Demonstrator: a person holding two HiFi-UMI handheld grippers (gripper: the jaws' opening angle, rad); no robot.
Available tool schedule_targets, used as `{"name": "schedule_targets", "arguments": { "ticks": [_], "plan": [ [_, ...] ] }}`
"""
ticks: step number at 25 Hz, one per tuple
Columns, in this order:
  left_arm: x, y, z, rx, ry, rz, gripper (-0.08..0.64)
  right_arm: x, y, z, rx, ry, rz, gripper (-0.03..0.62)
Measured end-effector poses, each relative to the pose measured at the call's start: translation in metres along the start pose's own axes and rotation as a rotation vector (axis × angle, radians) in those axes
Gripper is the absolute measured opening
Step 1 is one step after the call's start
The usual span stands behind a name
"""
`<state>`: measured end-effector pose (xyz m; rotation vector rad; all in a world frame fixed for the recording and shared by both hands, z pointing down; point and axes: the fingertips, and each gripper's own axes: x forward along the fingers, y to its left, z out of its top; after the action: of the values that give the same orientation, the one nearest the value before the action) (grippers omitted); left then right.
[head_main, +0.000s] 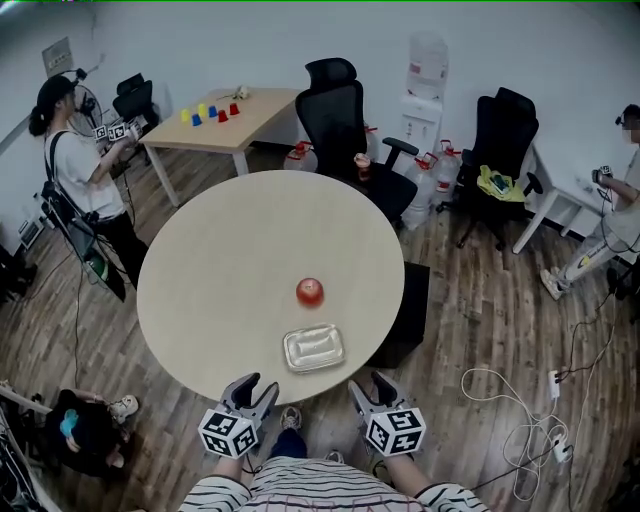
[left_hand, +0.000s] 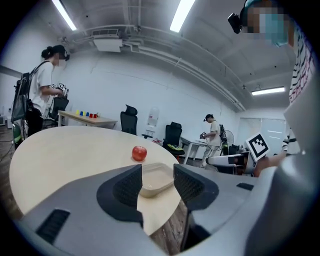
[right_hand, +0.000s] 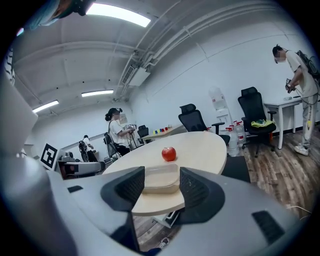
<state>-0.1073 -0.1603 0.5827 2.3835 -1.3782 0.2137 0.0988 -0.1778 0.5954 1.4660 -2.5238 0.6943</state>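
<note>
At the bottom centre of the head view, the left gripper (head_main: 256, 386) and right gripper (head_main: 377, 385) are held just off the near edge of the round table (head_main: 220, 270). Both sets of jaws are spread apart, and nothing is gripped. The clear tray (head_main: 313, 347) is located just above them. The red apple (head_main: 310, 292) is located beyond it, near frame centre.
</note>
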Motion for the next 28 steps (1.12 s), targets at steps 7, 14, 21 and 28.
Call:
{"name": "schedule_targets", "arguments": {
  "ticks": [7, 14, 21, 28],
  "plan": [
    [0.039, 0.030, 0.001, -0.035, 0.050, -0.026, 0.175, 0.046, -0.010, 0.003, 0.006, 0.042, -0.021, 0.229],
    [0.068, 0.047, -0.006, -0.053, 0.116, -0.071, 0.175, 0.085, -0.021, -0.004, 0.025, 0.097, -0.038, 0.229],
    [0.089, 0.055, -0.021, -0.085, 0.185, -0.110, 0.176, 0.116, -0.028, -0.015, 0.038, 0.147, -0.045, 0.229],
    [0.103, 0.057, -0.031, -0.124, 0.217, -0.147, 0.183, 0.133, -0.032, -0.021, 0.052, 0.167, -0.047, 0.227]
  ]
}}
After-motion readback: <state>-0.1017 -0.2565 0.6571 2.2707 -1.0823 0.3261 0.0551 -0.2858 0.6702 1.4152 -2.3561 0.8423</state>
